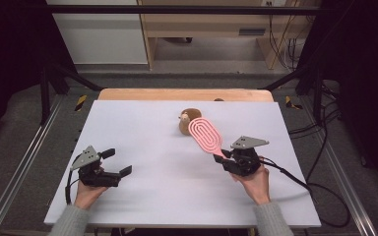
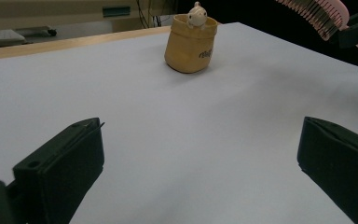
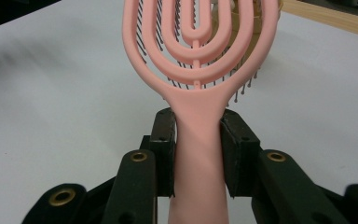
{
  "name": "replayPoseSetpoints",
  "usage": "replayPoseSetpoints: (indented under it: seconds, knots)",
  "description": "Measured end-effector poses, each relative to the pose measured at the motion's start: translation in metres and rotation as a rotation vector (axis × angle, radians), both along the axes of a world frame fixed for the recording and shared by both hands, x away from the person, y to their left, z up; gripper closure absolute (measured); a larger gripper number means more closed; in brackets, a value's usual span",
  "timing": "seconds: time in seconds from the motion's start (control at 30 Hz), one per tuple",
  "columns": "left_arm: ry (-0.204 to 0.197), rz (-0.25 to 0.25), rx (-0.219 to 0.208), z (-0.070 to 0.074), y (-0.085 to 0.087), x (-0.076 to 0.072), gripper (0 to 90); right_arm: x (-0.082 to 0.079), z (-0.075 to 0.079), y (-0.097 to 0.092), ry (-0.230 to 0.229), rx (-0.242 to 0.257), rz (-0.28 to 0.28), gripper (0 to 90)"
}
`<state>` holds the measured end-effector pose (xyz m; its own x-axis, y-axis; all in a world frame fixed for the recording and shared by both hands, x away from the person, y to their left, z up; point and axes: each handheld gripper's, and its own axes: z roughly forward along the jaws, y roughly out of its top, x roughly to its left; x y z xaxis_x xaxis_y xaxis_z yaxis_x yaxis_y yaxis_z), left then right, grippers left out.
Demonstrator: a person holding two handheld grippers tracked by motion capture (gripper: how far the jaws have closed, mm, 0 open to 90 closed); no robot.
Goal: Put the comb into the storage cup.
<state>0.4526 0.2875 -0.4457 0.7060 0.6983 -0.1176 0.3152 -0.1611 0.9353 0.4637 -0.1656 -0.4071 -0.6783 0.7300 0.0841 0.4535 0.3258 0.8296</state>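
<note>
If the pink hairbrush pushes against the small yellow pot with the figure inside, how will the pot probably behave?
The pot looks small and probably light, so it would likely slide on the smooth white table. Its base seems narrower than its rim, so a high push may tip it. The figure sits loosely at the top and might fall out. The hairbrush looks stiff enough to push.

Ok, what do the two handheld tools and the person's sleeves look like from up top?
Both are black two-jaw tools, left tool and right tool, each topped by a grey three-cornered plate with small dark holes. A black cable trails from the right one. Brass-ringed holes dot the right tool's linkage. The person wears grey knit sleeves.
</note>
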Motion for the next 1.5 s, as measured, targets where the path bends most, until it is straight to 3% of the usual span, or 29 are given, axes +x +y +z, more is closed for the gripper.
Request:
replayPoseSetpoints:
  seconds: [0.67,0.93,1.5]
  knots:
    - [0.005,0.002,-0.046,0.01,-0.015,0.001,0.6,0.0,-0.004,0.007,-0.011,0.019,0.021,69.6]
    - [0.007,0.001,-0.087,0.02,-0.02,0.004,0.6,-0.001,0.0,0.006,-0.031,0.051,0.029,69.6]
    - [0.002,-0.053,-0.114,0.036,-0.058,0.012,0.5,-0.005,0.0,0.006,-0.047,0.072,0.029,69.6]
